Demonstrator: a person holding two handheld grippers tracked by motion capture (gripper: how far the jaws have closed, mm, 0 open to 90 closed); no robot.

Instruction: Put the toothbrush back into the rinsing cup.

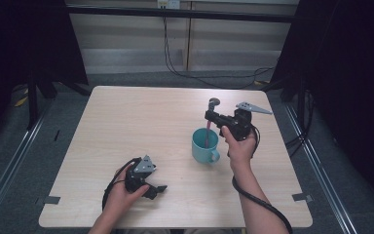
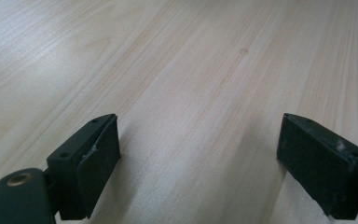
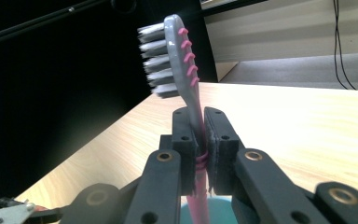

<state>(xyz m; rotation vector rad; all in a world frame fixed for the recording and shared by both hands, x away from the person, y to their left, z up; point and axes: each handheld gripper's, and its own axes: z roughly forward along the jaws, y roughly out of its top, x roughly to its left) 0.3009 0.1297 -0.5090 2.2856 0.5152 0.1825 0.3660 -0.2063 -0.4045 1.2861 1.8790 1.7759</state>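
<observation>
My right gripper (image 3: 199, 140) is clamped on a toothbrush (image 3: 186, 88), its long axis upright, grey bristle head up and pink plastic handle going down into the smooth teal mug (image 1: 205, 145) directly below. I think the handle end is inside, but the rim hides it. My left gripper (image 2: 198, 163) rests wide and empty on the pale wooden table (image 1: 126, 122), well apart.

Light wood-grain square table (image 1: 126, 126) on grey carpet floor (image 1: 24, 161). Black cables (image 1: 185, 68) trail down pale back wall (image 1: 126, 44). Black curtains (image 1: 360, 73) flank sides.
</observation>
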